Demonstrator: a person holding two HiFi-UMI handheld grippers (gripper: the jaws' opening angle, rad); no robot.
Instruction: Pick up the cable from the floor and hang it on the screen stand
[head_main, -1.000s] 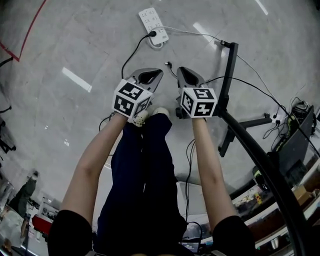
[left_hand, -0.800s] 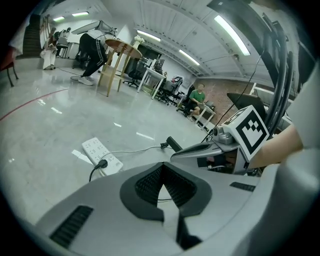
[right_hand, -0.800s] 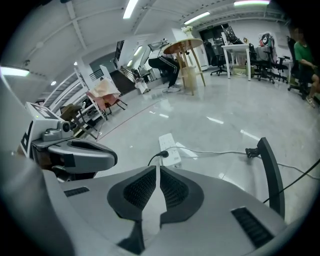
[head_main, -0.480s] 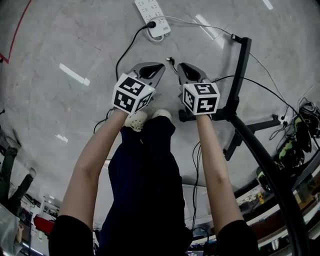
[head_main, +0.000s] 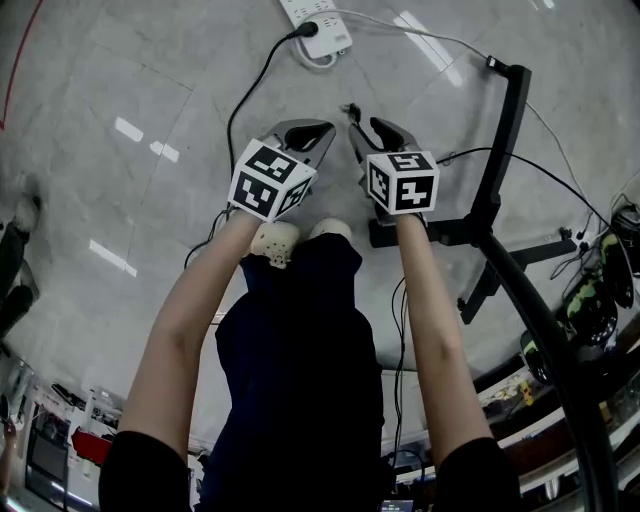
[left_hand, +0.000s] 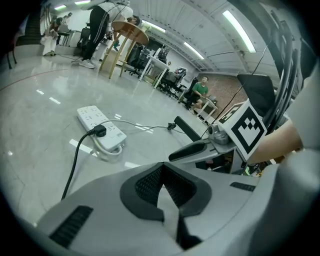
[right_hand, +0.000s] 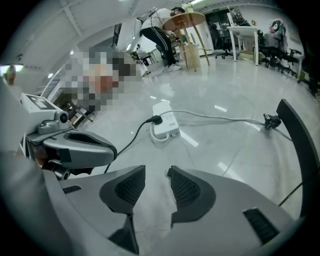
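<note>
A black cable (head_main: 243, 92) runs over the grey floor from a white power strip (head_main: 320, 22) back toward the person's feet; it also shows in the left gripper view (left_hand: 75, 159) and the right gripper view (right_hand: 131, 138). The black screen stand (head_main: 503, 150) rises at the right. My left gripper (head_main: 305, 132) hangs above the floor with its jaws shut and empty (left_hand: 162, 186). Beside it, my right gripper (head_main: 372, 128) has its jaws opening, with only bare floor between the pads (right_hand: 156, 187). A small dark cable end (head_main: 350, 108) lies just ahead of it.
A thin grey cable (head_main: 430, 38) leads from the power strip (right_hand: 165, 125) to the stand's far leg (right_hand: 300, 145). More black cables and gear (head_main: 600, 290) crowd the right edge. A round wooden table (left_hand: 129, 31) and people stand far off.
Both grippers have moved forward toward the power strip, which now sits at the top edge of the head view. The right gripper's jaws look parted now.
</note>
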